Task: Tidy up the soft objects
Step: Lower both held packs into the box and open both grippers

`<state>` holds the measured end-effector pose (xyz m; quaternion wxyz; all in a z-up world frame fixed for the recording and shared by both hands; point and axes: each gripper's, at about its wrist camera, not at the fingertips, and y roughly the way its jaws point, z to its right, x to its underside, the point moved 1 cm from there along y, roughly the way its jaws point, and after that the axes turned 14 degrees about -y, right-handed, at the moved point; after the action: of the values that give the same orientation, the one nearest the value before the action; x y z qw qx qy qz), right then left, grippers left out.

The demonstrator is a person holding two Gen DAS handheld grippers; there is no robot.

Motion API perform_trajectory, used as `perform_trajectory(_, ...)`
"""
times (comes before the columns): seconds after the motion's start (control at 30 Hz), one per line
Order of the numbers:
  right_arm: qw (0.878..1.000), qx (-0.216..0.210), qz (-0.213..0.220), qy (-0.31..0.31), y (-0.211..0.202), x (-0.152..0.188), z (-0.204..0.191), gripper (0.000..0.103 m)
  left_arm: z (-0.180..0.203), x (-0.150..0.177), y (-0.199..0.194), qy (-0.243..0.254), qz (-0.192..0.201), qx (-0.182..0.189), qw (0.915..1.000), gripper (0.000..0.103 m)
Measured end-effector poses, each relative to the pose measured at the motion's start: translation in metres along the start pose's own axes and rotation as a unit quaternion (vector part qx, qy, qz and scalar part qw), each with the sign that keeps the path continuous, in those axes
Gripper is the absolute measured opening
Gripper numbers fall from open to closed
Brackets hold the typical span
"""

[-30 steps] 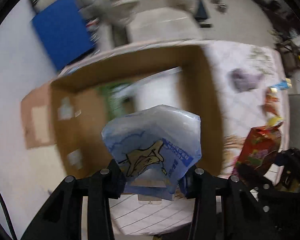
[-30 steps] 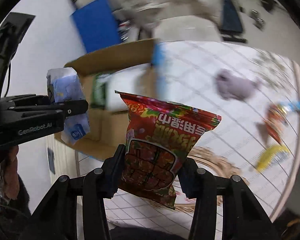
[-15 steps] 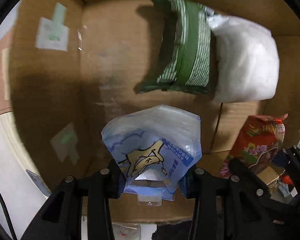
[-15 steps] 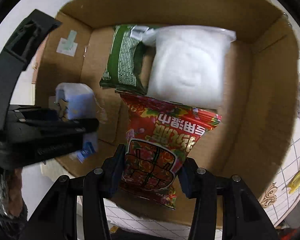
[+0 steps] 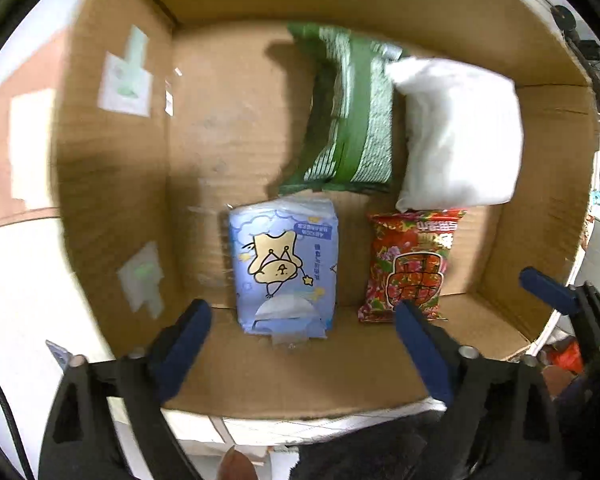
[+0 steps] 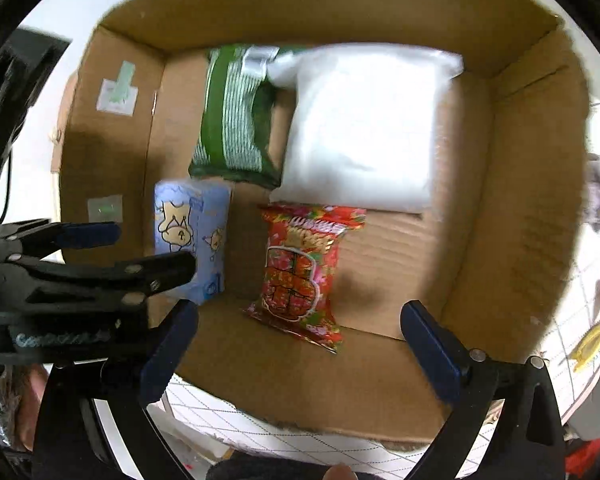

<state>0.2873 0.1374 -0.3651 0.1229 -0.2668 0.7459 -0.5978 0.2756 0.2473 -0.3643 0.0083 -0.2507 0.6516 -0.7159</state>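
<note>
Inside the cardboard box [image 5: 112, 168], green pack [image 5: 348, 120] and white pillow [image 5: 460, 136] lie behind blue tissue pack [image 5: 284, 268] and red snack bag [image 5: 412, 264]; left gripper [image 5: 300, 320] and right gripper [image 6: 300, 320] gape empty above.

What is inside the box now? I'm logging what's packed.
The box holds four things: a blue tissue pack, a red snack bag, a green bag and a white pillow. Anything beneath them is hidden.

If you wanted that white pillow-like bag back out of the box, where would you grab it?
Probably from above, across its near short edge. The white bag lies flat on the cardboard box floor, with the green pack tight along one long side, so there is little room there. The right hand-held gripper, open now, could pinch the soft, puffy edge nearest the red snack bag.
</note>
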Motion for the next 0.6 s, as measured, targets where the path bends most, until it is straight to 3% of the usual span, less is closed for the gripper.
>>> perform_trajectory(0.23, 0.994, 0.078, 0.073, 0.016, -0.056, 0.027, 0.011, 0.103, 0.003, 0.040, -0.060, -0.029, 0.113, 0.014, 0.9931, 0.101)
perform_trajectory(0.4, 0.984, 0.107, 0.135, 0.041, -0.090, 0.054, 0.012, 0.103, -0.013, 0.069, -0.093, -0.052, 0.212, 0.018, 0.9756, 0.102)
perform_trajectory(0.6, 0.976, 0.124, 0.175, 0.034, -0.116, 0.091, 0.003, 0.103, -0.013, 0.116, -0.106, -0.049, 0.272, 0.013, 0.9609, 0.102)
